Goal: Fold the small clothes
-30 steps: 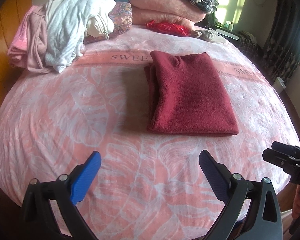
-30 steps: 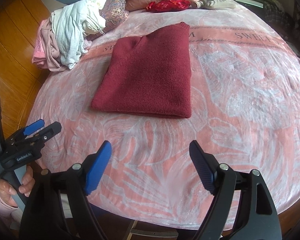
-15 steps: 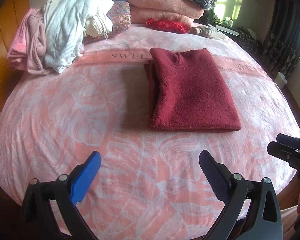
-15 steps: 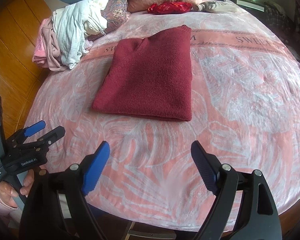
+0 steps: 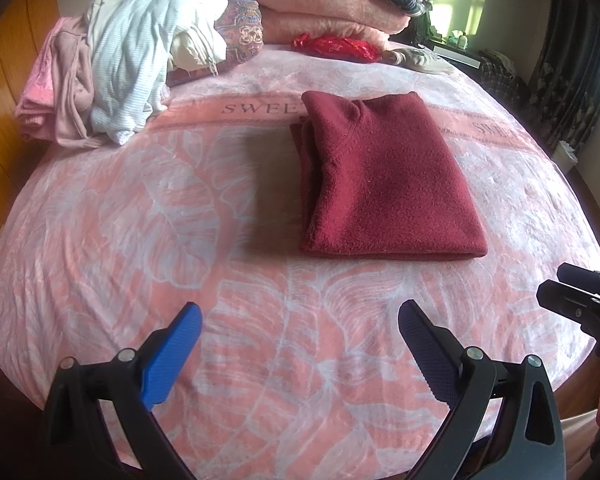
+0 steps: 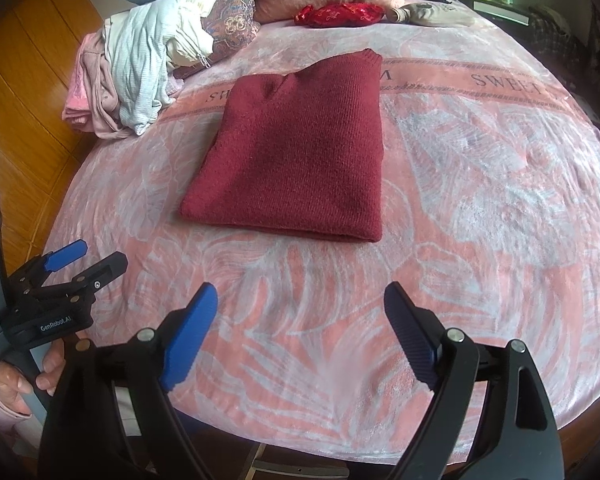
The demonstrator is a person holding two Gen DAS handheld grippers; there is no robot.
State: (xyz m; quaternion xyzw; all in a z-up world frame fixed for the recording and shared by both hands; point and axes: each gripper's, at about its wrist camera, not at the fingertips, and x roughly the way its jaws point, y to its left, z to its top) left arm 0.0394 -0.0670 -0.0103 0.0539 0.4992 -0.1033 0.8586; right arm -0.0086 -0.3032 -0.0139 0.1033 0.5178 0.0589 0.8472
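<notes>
A dark red knit sweater lies folded into a neat rectangle in the middle of the pink leaf-patterned bed; it also shows in the right wrist view. My left gripper is open and empty, held above the near edge of the bed, short of the sweater. My right gripper is open and empty too, also near the bed's front edge. Each gripper shows at the side of the other's view: the left gripper and the right gripper.
A heap of unfolded white and pink clothes lies at the far left of the bed. Folded pink blankets, pillows and a red item line the back. A wooden floor is on the left.
Both grippers have shifted slightly, so the sweater sits a little lower in the views. The sweater has not moved and both grippers have stayed open.
</notes>
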